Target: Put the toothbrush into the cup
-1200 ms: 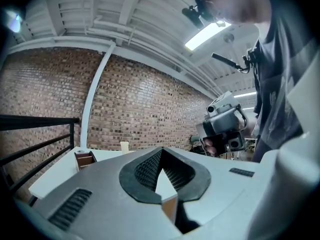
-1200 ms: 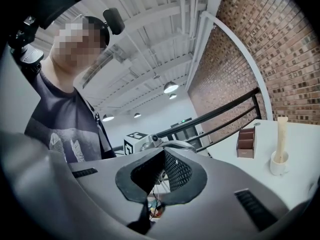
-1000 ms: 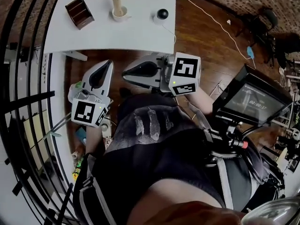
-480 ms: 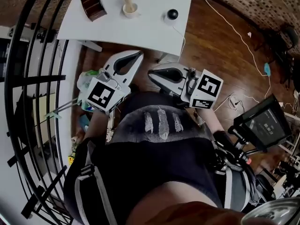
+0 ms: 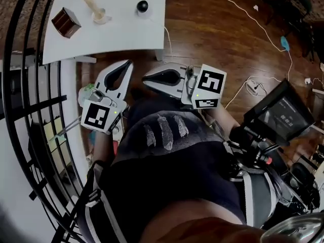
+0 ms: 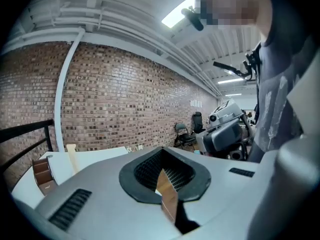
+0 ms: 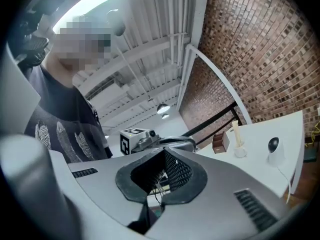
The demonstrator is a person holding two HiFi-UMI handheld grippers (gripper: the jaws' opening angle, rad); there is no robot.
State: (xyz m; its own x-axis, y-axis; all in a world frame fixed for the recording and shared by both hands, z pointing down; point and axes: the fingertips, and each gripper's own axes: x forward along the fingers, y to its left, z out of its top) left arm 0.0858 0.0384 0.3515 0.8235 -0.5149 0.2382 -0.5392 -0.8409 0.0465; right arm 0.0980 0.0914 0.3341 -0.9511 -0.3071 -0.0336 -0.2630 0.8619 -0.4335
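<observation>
- You hold two grippers: the left gripper (image 5: 128, 63) and the right gripper (image 5: 144, 80). Both are in front of your torso, over the wooden floor (image 5: 212, 34), short of the table edge.
- On the white table (image 5: 121, 29) you have one toothbrush (image 5: 89, 2), one cup (image 5: 101, 18), one brown box (image 5: 66, 23) and one small round black-and-white device (image 5: 143, 6).
- Both pairs of jaws are closed tip to tip, and nothing is gripped in either.
- The toothbrush is well apart from both pairs of jaws, out ahead of them on the table. It lies between the box and the round device.
- The small white cup holds the toothbrush, a pale stick that stands in it and leans a little.
- You cannot tell from these views what the brown box holds.
</observation>
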